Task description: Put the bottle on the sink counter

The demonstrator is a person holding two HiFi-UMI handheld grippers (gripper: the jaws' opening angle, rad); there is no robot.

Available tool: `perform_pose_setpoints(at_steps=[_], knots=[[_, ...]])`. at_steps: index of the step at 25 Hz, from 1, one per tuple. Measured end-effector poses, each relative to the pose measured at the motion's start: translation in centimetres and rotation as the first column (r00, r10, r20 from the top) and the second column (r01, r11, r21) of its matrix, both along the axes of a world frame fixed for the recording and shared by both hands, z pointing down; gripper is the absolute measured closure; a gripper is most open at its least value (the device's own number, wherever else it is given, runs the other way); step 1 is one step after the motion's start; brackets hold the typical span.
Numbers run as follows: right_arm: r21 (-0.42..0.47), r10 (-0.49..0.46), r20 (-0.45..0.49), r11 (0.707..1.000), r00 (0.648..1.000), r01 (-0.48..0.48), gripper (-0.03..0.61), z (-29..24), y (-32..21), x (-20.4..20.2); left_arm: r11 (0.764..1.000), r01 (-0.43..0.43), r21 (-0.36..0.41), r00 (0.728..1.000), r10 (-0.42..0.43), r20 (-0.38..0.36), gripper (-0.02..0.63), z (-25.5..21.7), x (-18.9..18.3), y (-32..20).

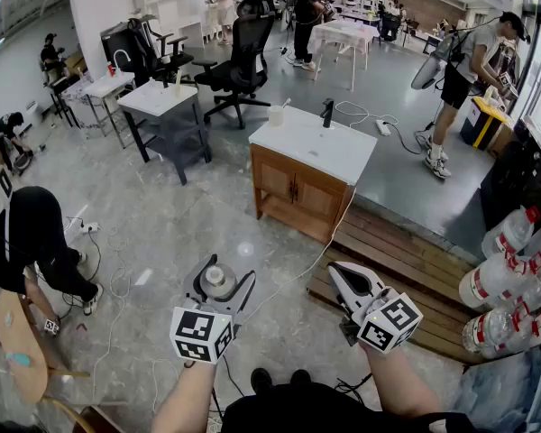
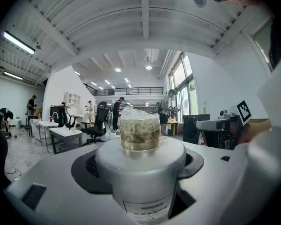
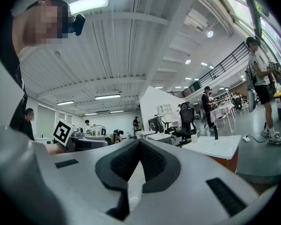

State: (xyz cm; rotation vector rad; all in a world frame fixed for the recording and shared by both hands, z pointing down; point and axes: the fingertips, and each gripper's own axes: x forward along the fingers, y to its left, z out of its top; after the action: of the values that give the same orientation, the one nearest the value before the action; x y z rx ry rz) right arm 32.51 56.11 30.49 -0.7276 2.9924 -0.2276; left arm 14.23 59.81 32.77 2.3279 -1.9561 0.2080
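Note:
A white bottle (image 1: 217,281) with a clear cap stands upright between the jaws of my left gripper (image 1: 224,276), held low in front of me over the floor. In the left gripper view the bottle (image 2: 140,165) fills the gap, and both pads press on its sides. My right gripper (image 1: 337,271) hangs beside it to the right, shut with nothing in it; its pads (image 3: 131,161) meet. The sink counter (image 1: 317,152), a white top on a wooden cabinet with a black faucet (image 1: 328,113), stands some way ahead and also shows in the right gripper view (image 3: 218,146).
A white cup (image 1: 275,115) sits on the counter's far left corner. A wooden platform (image 1: 406,262) lies to the right, with several water bottles (image 1: 503,289) beyond it. A person (image 1: 32,237) crouches at the left. Cables (image 1: 117,282) trail over the floor. A black office chair (image 1: 242,61) and tables stand behind.

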Motion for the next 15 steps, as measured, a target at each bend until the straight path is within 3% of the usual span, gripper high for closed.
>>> perform_pose_setpoints(at_steps=[10,15], knots=[[0.000,-0.006,0.016,1.000,1.000,0.006,0.566,0.2,0.8,2.5,1.000,0.012,-0.015,1.000,-0.012,0.003,0.276,0.3,2.2,0.7],[0.021,-0.024,-0.024,0.999,0.999,0.025,0.566,0.4,1.2,4.7,1.000,0.018,-0.022,1.000,-0.018,-0.002,0.276,0.4,4.2,0.7]])
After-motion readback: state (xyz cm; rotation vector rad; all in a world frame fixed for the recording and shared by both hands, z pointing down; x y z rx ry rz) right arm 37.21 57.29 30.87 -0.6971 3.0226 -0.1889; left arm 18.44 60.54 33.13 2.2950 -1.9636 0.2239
